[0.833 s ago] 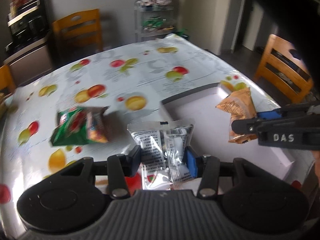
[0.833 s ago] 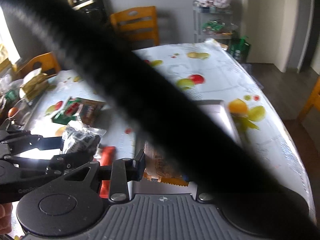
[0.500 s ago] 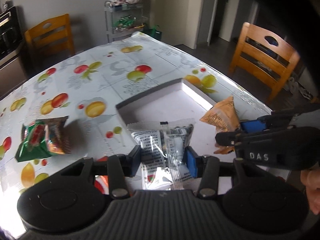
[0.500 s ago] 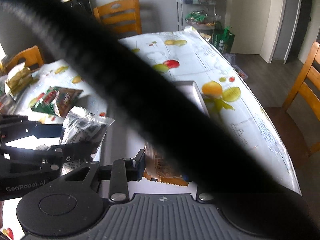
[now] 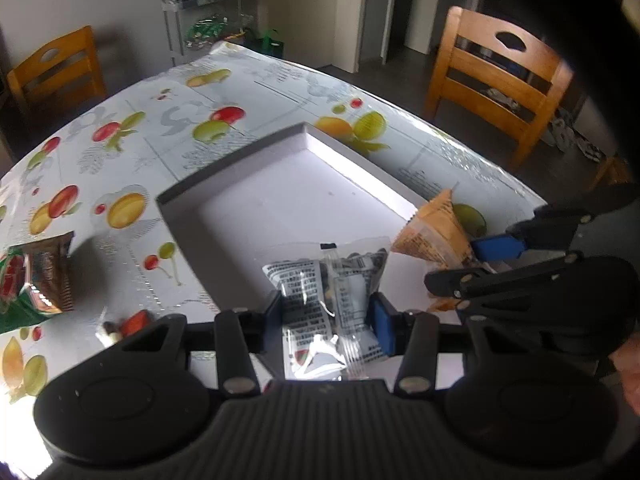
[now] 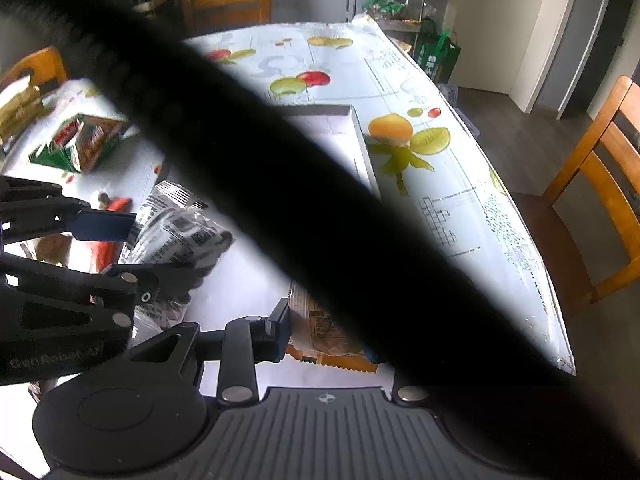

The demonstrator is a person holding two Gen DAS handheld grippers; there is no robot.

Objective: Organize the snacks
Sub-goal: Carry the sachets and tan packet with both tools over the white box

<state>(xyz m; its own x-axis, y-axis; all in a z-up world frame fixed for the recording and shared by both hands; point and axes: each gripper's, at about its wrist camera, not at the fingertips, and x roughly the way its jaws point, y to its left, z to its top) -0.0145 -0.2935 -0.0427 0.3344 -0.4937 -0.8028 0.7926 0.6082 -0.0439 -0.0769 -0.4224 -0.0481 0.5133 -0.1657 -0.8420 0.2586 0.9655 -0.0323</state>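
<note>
Over the near end of the white tray (image 5: 256, 168), the left claw (image 5: 325, 316) grips a clear packet (image 5: 326, 280), long axis pointing ahead; beside it the right claw (image 6: 320, 332) holds an orange packet (image 5: 434, 228) just above the tray's near right edge.

Two close wrist views, side by side, over one white tray (image 5: 362, 168).

Embossed lettering "GenRobot.AI", partly blurred, on the side of the left gripper (image 6: 100, 256) at the near left of the right wrist view. Large printed numeral "5" among the fruit motifs on the tablecloth (image 5: 178, 114), far left of the white tray. Dense black print on the clear snack packet (image 5: 326, 288), too small to read.
</note>
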